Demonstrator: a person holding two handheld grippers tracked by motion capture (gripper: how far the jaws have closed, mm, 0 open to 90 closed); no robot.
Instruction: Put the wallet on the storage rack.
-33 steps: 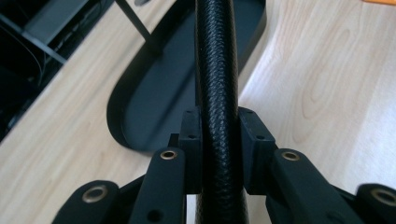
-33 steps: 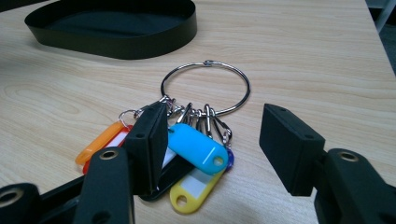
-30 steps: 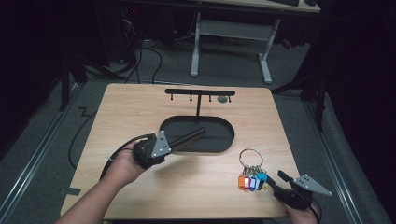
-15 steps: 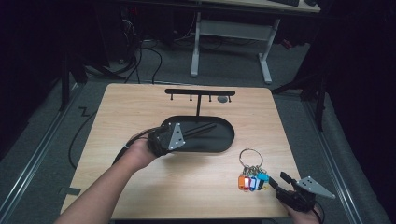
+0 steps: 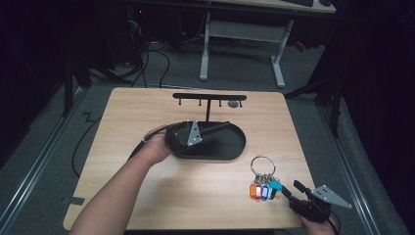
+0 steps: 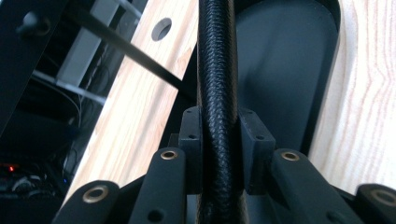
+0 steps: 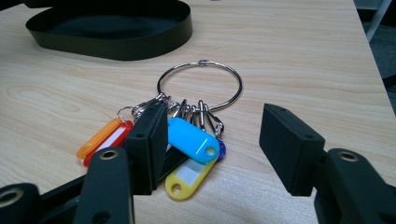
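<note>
The black braided cable [image 6: 217, 93] is clamped between the left gripper [image 5: 188, 134] fingers [image 6: 252, 135], over the black oval tray [image 5: 235, 147]. The key ring with coloured tags [image 7: 187, 126] lies on the surface [image 5: 147, 196] near the tray; the right gripper [image 7: 210, 149] fingers stand released just before it. Current step: approach to the key ring. Next move likely requires advancing, then closing on the ring.

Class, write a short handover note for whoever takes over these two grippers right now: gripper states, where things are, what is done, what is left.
Left gripper: shut on a black braided cable, over the black oval tray.
Right gripper: open, low over the table, jaws either side of the key ring with its coloured tags; not gripping.
Done: keys approached.
Left: probably grasp the ring and take it to the hook stand.
</note>
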